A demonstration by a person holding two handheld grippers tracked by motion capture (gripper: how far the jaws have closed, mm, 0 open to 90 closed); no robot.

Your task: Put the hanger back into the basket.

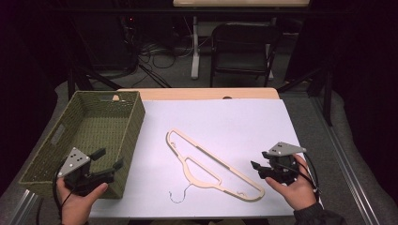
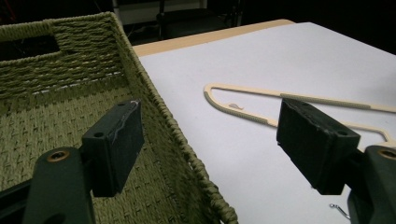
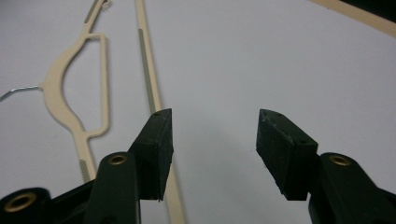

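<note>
A cream clothes hanger point(image 1: 189, 169) with a thin wire hook point(image 1: 180, 196) lies flat on the white sheet point(image 1: 225, 117), running diagonally from centre to front right. My right gripper point(image 1: 256, 169) is open, low over the sheet just right of the hanger's right end. In the right gripper view the hanger point(image 3: 60, 79) has one bar running under the left jaw, and nothing sits between the jaws of the gripper point(image 3: 215, 116). My left gripper point(image 1: 109, 159) is open above the near right corner of the green woven basket point(image 1: 136, 126). Its jaws straddle the basket wall point(image 2: 154, 107), with the gripper point(image 2: 208, 112) holding nothing.
The basket stands at the table's left and looks empty inside. A wooden table edge point(image 1: 197, 93) shows beyond the sheet. A dark folding chair point(image 1: 244, 47) and cables stand on the floor behind the table.
</note>
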